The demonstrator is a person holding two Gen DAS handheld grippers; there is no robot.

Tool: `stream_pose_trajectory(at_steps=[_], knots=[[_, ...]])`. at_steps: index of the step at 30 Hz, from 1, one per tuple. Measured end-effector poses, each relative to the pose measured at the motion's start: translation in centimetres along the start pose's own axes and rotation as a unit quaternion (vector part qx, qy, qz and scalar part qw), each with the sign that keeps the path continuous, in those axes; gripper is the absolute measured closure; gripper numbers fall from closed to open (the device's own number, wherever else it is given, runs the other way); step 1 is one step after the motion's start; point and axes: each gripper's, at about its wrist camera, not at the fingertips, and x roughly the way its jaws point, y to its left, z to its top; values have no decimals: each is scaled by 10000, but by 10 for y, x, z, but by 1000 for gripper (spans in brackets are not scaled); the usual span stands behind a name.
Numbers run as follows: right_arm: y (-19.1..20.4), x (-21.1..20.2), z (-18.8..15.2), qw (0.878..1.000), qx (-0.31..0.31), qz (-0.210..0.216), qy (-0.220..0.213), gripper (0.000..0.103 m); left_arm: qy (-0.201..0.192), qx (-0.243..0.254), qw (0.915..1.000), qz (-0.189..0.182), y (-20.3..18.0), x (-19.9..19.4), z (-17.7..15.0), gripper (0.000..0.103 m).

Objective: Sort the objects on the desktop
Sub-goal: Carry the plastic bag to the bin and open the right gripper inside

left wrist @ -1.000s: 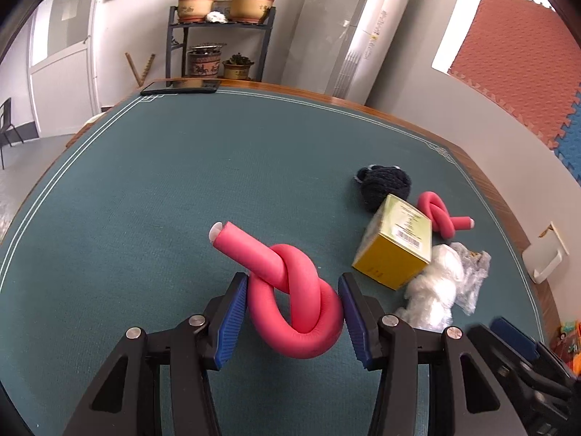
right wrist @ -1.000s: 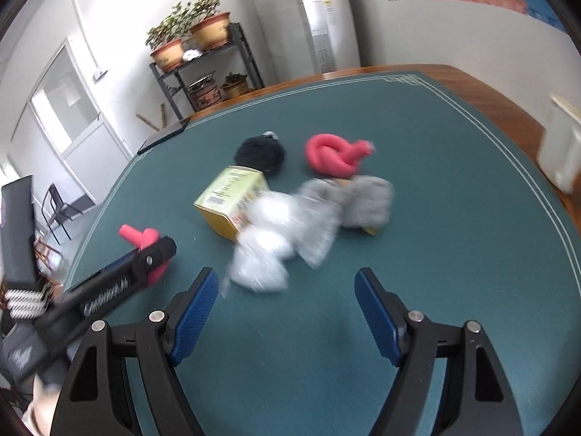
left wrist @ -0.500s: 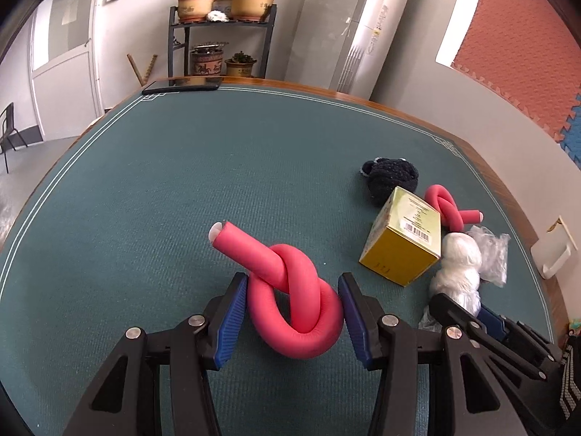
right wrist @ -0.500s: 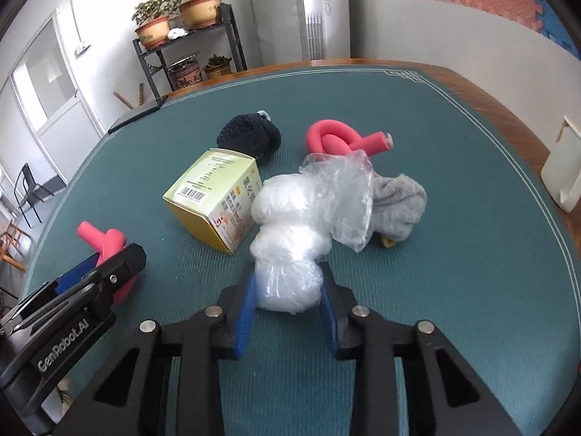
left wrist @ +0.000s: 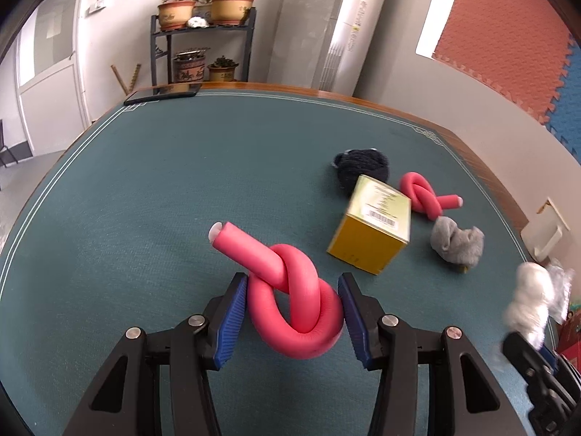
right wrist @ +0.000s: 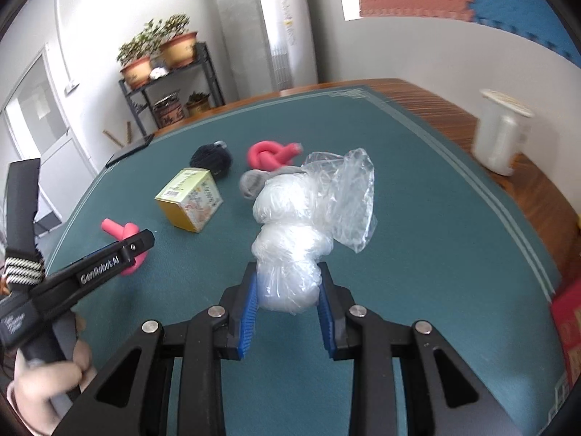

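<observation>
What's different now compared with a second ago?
The right gripper has just closed its jaws on the plastic bag of white stuff and pulled it away from the yellow box, uncovering a grey cloth. The left gripper stays clamped on the knotted pink foam tube.

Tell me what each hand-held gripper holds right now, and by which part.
Left hand-held gripper: knotted pink foam tube, clamped across its lower loop. Right hand-held gripper: clear plastic bag of white stuffing, gripped at its bottom end.

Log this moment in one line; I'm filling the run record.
left gripper: shut on pink foam knot | right gripper: shut on white bag | table: box, socks remain
</observation>
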Motion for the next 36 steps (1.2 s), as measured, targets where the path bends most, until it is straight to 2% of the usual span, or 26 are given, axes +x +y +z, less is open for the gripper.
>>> stream_pose_trajectory(at_steps=[6,13,17,24,29,31,33,36], knots=[[-46,-47,-21,9985,347,-322,-269,70,-79,233,9996,-103,-16,-9,-4,51],[-120,-116,-40,9891,849,-1005,-668,70,-153,585,9980,-194,-38,-17,-12,51],[-170,-161,-52,9765,1205,-1549,-892,70,-87,751,9966,-329,-48,-21,-22,51],[-247,-202,-72,9481,1913,-2342,-983,70,-72,946,9948,-372,-59,-24,-31,51],[-285,-209,-81,9324,2250,-2670,-930,70,-57,986,9944,-381,-59,-25,-33,51],[-291,-207,-83,9326,2288,-2651,-876,68,-51,1007,9942,-368,-60,-25,-35,51],[-292,-205,-84,9311,2287,-2710,-853,61,-40,1019,9941,-367,-60,-25,-36,51],[-290,-207,-85,9289,2275,-2777,-913,36,-32,1035,9940,-359,-60,-25,-37,51]])
